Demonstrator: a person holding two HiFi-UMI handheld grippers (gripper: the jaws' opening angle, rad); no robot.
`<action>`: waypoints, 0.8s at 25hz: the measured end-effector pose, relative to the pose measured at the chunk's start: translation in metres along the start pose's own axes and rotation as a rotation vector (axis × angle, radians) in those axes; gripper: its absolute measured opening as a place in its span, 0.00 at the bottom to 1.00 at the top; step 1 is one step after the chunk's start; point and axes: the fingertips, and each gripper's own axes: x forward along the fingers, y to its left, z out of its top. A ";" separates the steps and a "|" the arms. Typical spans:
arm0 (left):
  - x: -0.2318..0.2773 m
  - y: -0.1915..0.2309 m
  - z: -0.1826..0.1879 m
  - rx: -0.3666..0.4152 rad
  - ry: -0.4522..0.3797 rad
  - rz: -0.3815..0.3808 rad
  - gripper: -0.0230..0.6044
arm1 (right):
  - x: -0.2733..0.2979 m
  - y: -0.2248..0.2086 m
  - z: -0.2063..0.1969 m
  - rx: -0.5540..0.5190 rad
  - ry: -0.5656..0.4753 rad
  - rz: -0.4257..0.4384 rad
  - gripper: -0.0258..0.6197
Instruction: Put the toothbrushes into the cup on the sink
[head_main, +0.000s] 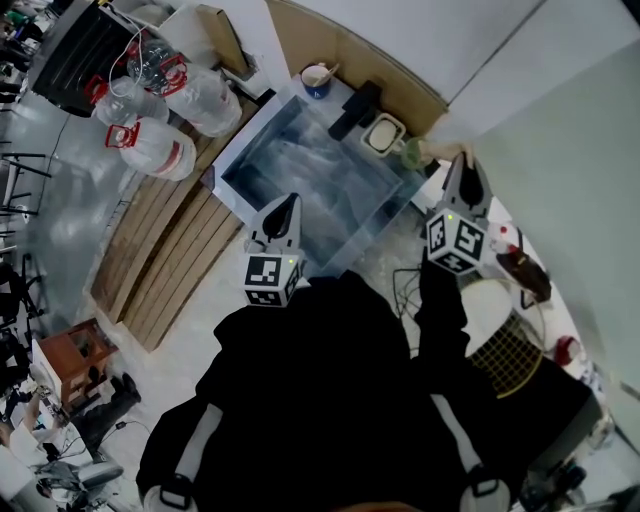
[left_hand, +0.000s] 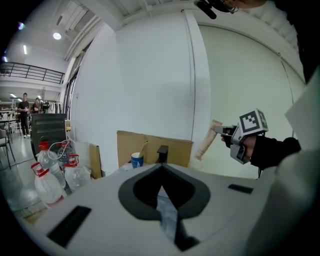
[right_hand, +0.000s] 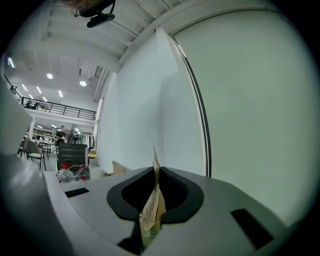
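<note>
The toothbrush (right_hand: 151, 207) in your right gripper (right_hand: 155, 170), itself matt grey plastic, is wrapped in tan printed paper. Below you the sink (head_main: 300, 165) is dull, streaky metal. Bare wooden planks (head_main: 160, 250), clear plastic bottles (head_main: 150, 145) and brown cardboard (head_main: 340, 55) surround it.

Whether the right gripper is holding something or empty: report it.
Holding. The right gripper is closed on a beige paper packet that juts past its tips; contents cannot be told.

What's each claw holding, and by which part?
The right claw pinches a tan paper packet at one end, probably a wrapped toothbrush. The left claw is shut and empty.
</note>
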 end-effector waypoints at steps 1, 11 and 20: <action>-0.001 -0.002 -0.002 -0.003 0.002 -0.002 0.04 | 0.004 -0.001 -0.006 -0.003 0.013 -0.004 0.09; -0.007 -0.017 -0.007 0.023 0.005 -0.007 0.04 | 0.029 -0.008 -0.079 -0.004 0.167 -0.029 0.09; -0.013 -0.023 -0.012 0.016 0.002 -0.011 0.04 | 0.036 0.001 -0.109 0.028 0.273 0.038 0.10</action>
